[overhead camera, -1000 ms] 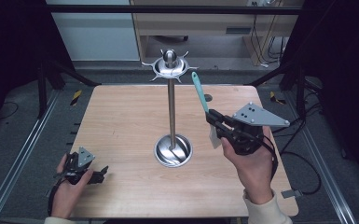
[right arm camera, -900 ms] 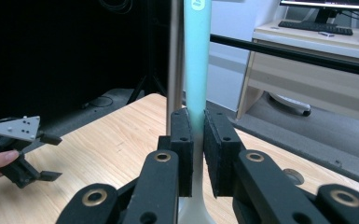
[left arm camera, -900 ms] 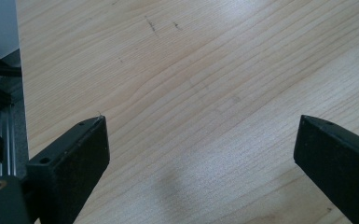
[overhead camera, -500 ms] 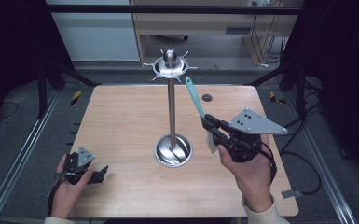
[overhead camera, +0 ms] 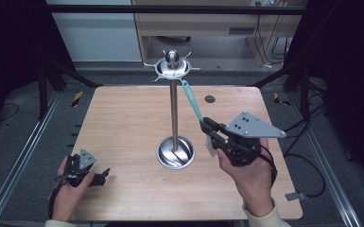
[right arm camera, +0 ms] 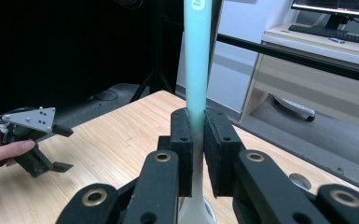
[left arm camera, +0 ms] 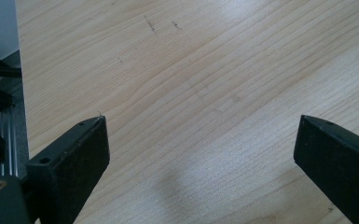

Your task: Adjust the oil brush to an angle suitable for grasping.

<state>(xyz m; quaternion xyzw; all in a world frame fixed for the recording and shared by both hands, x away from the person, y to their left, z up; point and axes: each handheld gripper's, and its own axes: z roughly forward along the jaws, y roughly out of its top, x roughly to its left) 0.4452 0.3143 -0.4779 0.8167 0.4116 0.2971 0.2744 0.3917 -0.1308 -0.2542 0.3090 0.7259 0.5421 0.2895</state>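
High view: my right gripper has carried the teal utensil in from about 3 o'clock of the stand toward the pole over the last second, and the handle's tip now sits just under the hook ring at the top. I judge that hanging it on a hook is close (the tip looks near a prong, but I cannot tell if it touches). The right hand holds the tool tilted up and toward 11 o'clock. My left gripper rests at the table's 7 o'clock corner.

Left gripper view: jaws wide apart over bare wood, holding nothing.

Right gripper view: jaws clamped on the utensil's pale lower shaft, its handle rising straight up.
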